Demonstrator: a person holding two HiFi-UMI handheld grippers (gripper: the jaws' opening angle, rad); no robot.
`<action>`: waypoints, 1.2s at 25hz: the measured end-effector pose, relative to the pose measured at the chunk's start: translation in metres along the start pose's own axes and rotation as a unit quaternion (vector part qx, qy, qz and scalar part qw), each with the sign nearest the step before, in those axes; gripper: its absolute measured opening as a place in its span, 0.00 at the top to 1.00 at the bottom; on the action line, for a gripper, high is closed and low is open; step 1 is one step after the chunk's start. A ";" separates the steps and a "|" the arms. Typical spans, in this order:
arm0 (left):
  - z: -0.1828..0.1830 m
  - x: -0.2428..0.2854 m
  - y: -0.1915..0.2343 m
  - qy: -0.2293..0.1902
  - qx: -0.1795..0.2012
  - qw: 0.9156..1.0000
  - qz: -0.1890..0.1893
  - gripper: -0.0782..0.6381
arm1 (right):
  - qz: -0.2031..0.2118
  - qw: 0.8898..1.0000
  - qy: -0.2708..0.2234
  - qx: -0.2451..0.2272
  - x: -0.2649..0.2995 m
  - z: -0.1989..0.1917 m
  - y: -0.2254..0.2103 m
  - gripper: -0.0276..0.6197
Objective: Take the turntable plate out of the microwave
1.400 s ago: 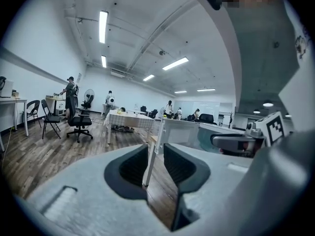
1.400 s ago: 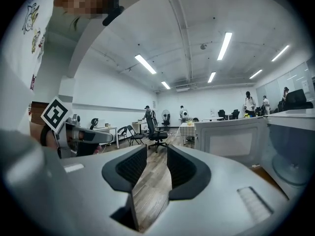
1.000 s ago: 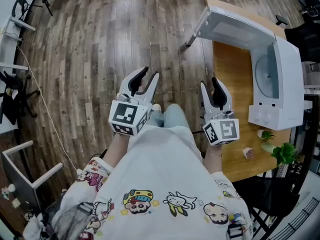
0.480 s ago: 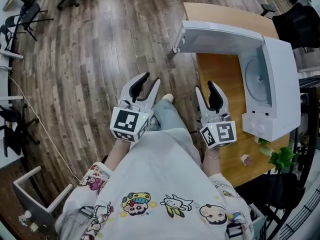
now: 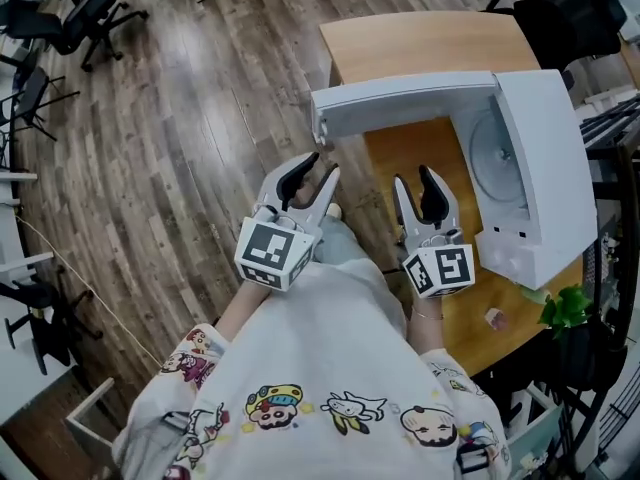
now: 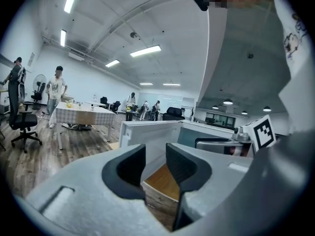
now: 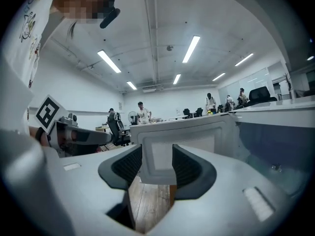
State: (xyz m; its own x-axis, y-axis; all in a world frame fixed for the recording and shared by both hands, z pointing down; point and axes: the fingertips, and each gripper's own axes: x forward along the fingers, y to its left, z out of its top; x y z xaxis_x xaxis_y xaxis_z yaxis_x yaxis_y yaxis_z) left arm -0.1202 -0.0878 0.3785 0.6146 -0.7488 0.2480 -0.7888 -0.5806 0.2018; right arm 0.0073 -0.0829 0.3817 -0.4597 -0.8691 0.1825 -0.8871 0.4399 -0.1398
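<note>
The microwave is a smooth white box with rounded corners, standing on a counter of warm, matte wood. Its door hangs fully open, a flat white slab with a recessed, paler window panel. Inside the pale cavity lies the turntable plate, a round disc with a faint sheen and a small hub at its centre; neither gripper touches it.

The left gripper is held in front of the door's free end, its jaws a moderate way apart with nothing between them. The jaws are moulded light-grey plastic, with dark ribbed pads curving inward. The right gripper hovers over the counter in front of the cavity, jaws wide and empty; the door only shows beyond them. Each gripper carries a cube with black-and-white square markers.

At the counter's near end, beside the microwave, stand a small green plant and a tiny pale object too small to identify. The floor is streaked grey-brown planks. Black office chairs stand well away. The gripper views show a large white room with long ceiling strip lights, a cloth-covered table and several people standing far off.
</note>
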 end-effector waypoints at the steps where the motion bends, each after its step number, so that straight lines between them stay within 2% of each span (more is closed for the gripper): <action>1: 0.004 0.007 -0.003 0.003 0.002 1.000 -0.008 0.72 | -0.006 1.000 0.001 0.003 0.001 0.003 -0.006 0.67; 10: 0.021 0.059 -0.036 0.019 0.020 0.995 -0.096 0.72 | -0.064 0.998 -0.021 0.015 -0.004 0.018 -0.044 0.67; 16: 0.027 0.100 -0.080 0.033 0.015 0.981 -0.189 0.72 | -0.159 0.986 -0.042 0.023 -0.042 0.027 -0.084 0.67; 19: 0.026 0.120 -0.110 0.047 0.024 0.966 -0.252 0.72 | -0.230 0.971 -0.049 0.035 -0.074 0.025 -0.102 0.67; 23: 0.025 0.135 -0.132 0.060 0.030 0.947 -0.313 0.72 | -0.311 0.947 -0.058 0.050 -0.109 0.021 -0.111 0.67; 30: 0.025 0.157 -0.163 0.088 0.054 0.904 -0.414 0.72 | -0.439 0.893 -0.062 0.078 -0.152 0.011 -0.111 0.67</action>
State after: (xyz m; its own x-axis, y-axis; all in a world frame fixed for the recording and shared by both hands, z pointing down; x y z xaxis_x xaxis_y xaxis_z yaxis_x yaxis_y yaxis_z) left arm 0.1045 -0.1188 0.3608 0.9790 0.0139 0.2032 -0.0480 -0.9538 0.2966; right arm 0.1767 -0.0020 0.3590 0.4260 -0.8867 0.1797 -0.8829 -0.4508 -0.1314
